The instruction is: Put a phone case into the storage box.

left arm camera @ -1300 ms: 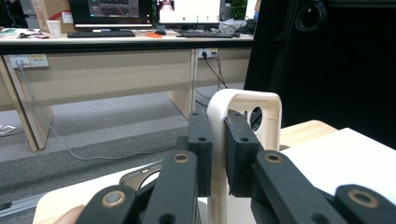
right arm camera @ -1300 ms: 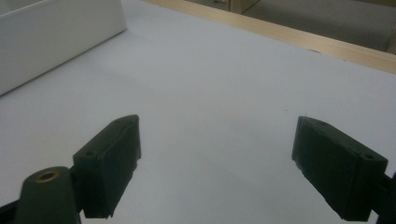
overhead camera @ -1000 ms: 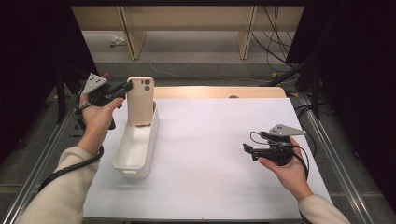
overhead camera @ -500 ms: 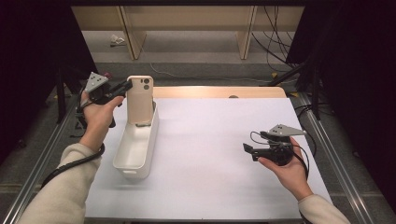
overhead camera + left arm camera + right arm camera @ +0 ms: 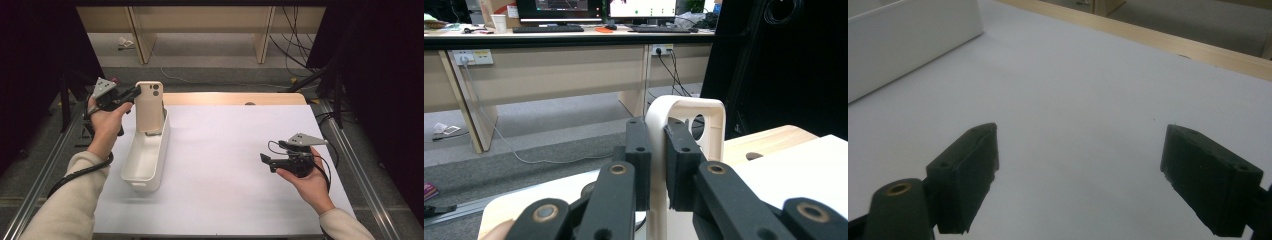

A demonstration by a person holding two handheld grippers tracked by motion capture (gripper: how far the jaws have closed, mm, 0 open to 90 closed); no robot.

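At the upper left of the high view, your left gripper point(image 5: 131, 93) is clamping the beige phone case point(image 5: 149, 106) upright over the white bin point(image 5: 145, 159) for lowering in, while your right gripper point(image 5: 265, 160) is idling wide open at lower right.

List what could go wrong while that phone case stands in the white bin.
1. The left gripper pinches only the top edge of the phone case; it could slip or twist.
2. The case stands upright at the far end of the white bin; released, it might topple.
3. The right gripper is open and far off, no support.
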